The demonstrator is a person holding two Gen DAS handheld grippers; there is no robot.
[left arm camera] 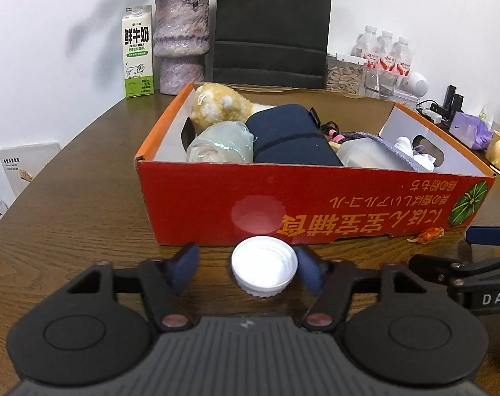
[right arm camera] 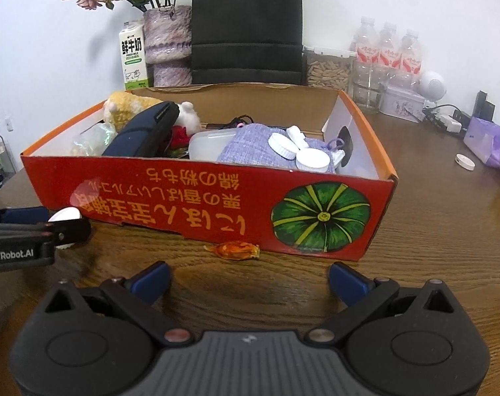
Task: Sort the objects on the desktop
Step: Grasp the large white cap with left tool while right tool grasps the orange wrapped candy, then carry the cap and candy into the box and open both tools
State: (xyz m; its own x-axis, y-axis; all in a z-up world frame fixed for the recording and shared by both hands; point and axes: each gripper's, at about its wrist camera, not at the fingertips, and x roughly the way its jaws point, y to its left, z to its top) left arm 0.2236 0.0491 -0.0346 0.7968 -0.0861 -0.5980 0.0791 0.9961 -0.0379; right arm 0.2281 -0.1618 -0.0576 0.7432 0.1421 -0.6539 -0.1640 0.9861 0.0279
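Each wrist camera sits low over the brown wood-grain desk [left arm camera: 85,198], angled downward past its own claw toward the nearby red cardboard box [left arm camera: 217,194]. Both views share the box's printed front wall and the rear wall clutter.

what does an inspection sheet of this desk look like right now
surface: brown wood table, no spills seen
job's things: white cap and orange candy lie before the red box; more white caps inside
clutter: milk carton, vase, water bottles
grippers: left gripper around the white cap, right pad touching, left pad apart; right gripper open, empty
cables: power strip at far right
surroundings: white wall, black bag
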